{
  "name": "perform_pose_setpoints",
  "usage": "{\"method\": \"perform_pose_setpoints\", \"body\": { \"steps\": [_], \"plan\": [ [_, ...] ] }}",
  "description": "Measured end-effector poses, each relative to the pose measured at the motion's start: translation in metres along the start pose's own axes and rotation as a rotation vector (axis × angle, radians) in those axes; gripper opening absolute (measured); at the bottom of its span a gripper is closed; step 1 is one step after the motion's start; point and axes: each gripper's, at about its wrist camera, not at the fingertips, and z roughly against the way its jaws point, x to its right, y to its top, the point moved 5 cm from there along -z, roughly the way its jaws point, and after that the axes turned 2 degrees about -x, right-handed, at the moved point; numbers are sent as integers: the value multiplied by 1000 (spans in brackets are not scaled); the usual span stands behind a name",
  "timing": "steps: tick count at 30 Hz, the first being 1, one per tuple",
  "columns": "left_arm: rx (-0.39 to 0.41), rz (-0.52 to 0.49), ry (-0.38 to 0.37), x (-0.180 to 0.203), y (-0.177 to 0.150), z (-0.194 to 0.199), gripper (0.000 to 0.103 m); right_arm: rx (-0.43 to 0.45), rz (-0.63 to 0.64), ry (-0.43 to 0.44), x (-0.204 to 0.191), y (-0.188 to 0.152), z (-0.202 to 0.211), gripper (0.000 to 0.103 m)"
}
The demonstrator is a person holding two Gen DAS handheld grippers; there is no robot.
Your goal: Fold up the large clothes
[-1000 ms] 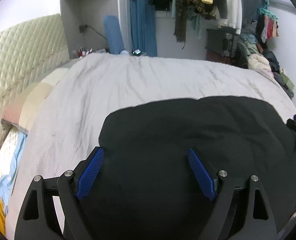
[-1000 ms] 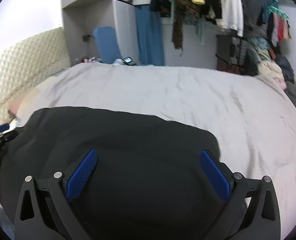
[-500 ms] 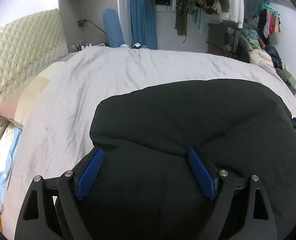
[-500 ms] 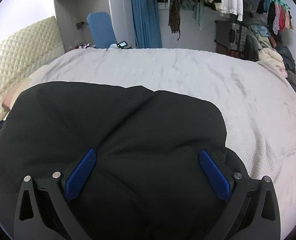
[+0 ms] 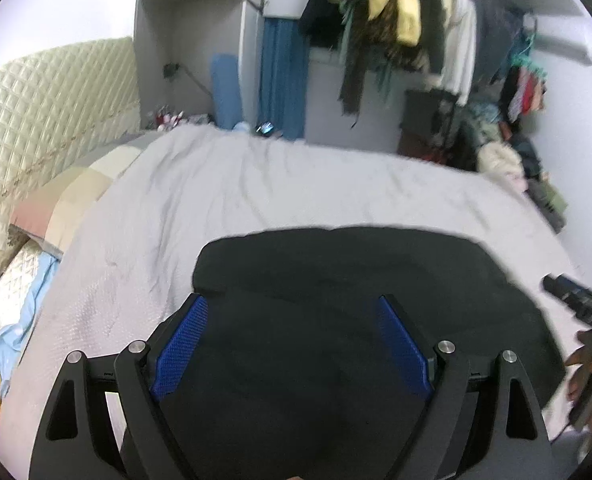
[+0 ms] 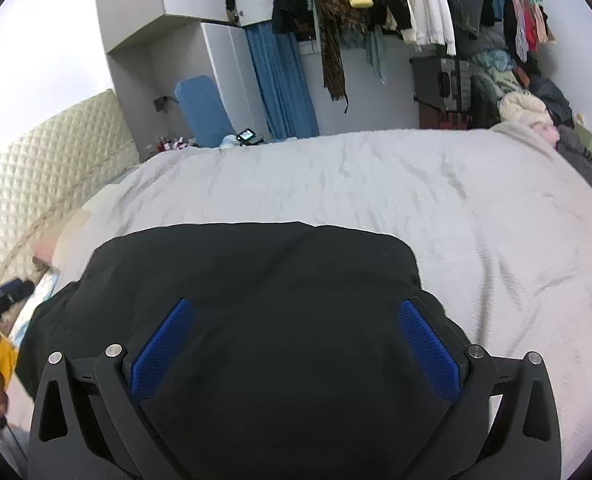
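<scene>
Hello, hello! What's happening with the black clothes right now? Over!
Left gripper open, right gripper open, both over the garment. Garment lying on the bed, nothing gripped. Nothing in the way.

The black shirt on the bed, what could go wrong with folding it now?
Both the left gripper and the right gripper are open over the black garment, so neither has a hold; closing carelessly might pinch several layers or the grey bedsheet too. The cloth looks puffy with soft creases, so a fold made now may come out crooked.
</scene>
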Motion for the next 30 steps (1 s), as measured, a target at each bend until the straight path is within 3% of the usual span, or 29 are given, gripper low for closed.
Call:
{"method": "perform_pose_setpoints", "body": {
  "steps": [13, 15, 16, 20, 25, 30],
  "plan": [
    [180, -48, -30, 61, 17, 164, 92, 261, 77, 63, -34, 52, 177, 103],
    [209, -51, -47, 68, 15, 186, 99, 300, 93, 73, -42, 52, 201, 103],
    [226, -50, -58, 72, 14, 198, 103, 313, 101, 75, -45, 51, 208, 103],
    [286, -89, -65, 87, 10, 237, 103, 368, 139, 77, -58, 45, 242, 103],
    [300, -112, -80, 100, -7, 272, 103, 423, 132, 105, -68, 32, 270, 103],
    [320, -95, -82, 102, -24, 300, 103, 417, 125, 136, -76, 13, 279, 103]
  ]
}}
